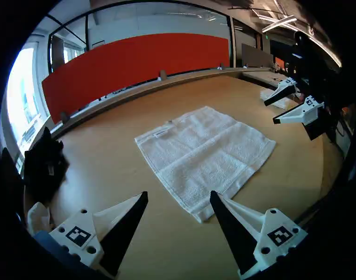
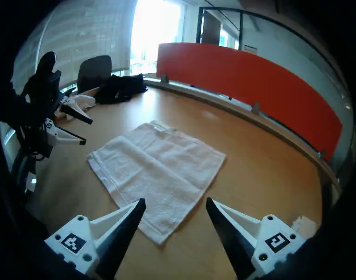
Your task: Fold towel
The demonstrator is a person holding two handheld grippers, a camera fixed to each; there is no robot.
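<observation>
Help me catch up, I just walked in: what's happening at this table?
A person works two tongs over a wooden table. A white towel lies flat on it, untouched. The left tongs and right tongs are both open, each poised near a towel corner from opposite sides; nothing gripped yet.

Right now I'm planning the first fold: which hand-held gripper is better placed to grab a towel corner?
Right, probably. The right hand-held gripper is open, a corner of the towel between its fingers; the left hand-held gripper is open, but its nearest corner sits beside one finger.
</observation>
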